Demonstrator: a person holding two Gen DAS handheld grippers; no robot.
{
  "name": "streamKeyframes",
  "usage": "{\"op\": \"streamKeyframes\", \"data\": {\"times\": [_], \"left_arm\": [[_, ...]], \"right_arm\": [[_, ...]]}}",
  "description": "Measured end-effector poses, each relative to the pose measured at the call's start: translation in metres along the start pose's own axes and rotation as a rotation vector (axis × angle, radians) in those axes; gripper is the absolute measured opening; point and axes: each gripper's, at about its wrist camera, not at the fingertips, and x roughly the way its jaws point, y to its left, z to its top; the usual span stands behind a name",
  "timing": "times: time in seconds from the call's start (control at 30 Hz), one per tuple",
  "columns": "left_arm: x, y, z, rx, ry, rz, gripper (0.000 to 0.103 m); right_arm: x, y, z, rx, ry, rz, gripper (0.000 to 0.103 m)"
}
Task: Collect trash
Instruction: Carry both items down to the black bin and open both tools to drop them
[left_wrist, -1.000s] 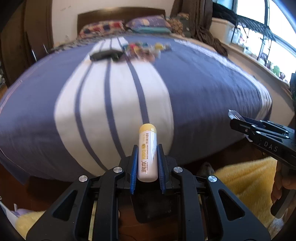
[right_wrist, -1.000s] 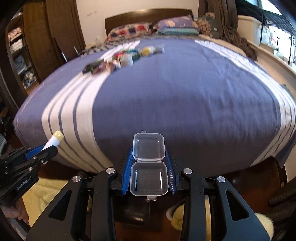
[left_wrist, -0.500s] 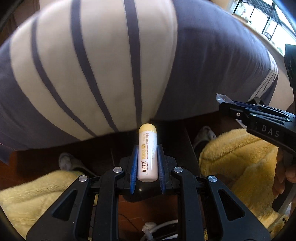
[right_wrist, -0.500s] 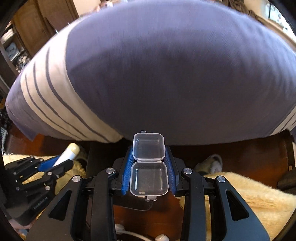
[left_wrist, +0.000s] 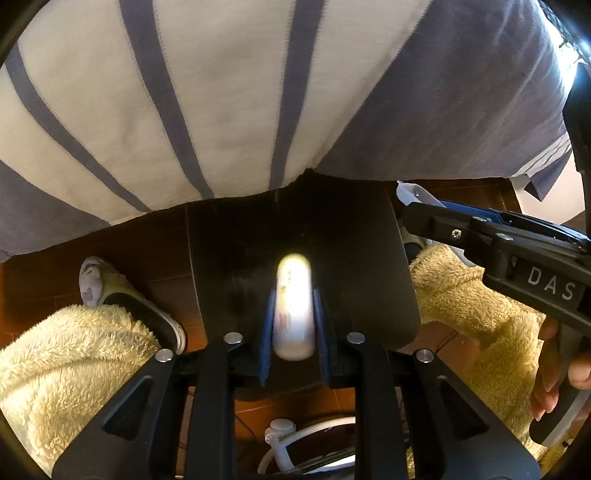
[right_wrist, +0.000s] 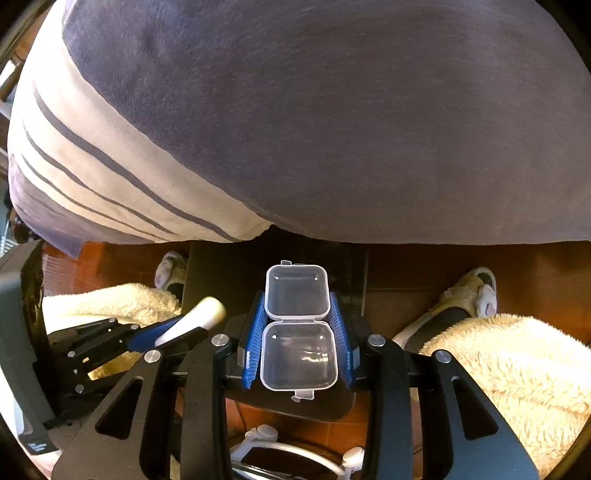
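The left gripper (left_wrist: 293, 325) is squeezing a white tube (left_wrist: 294, 306) w/ its blue pads, and the tube is sticking out over a dark bin (left_wrist: 354, 258) by the bed (left_wrist: 221, 92). The right gripper (right_wrist: 298, 343) is squeezing an open clear box (right_wrist: 298, 328), also over the bin. Shoes (right_wrist: 461, 299) & fuzzy yellow legs (right_wrist: 517, 369) are showing on both sides.

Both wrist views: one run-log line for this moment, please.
left gripper: holds white lip-balm tube | right gripper: holds open clear plastic box | both above dark bin
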Motion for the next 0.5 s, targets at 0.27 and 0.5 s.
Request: {"op": "streamKeyframes", "data": {"times": [0.27,0.5], "left_arm": [[-0.007,0.003,-0.001,-0.003,-0.02,0.012,0.043],[-0.04,0.003,0.0,-0.003,-0.101,0.071,0.065]], "right_arm": [[-0.003,0.006,0.007,0.003,-0.019,-0.005,0.059],[-0.034,0.006,0.009,-0.006,-0.107,-0.068,0.077]]}}
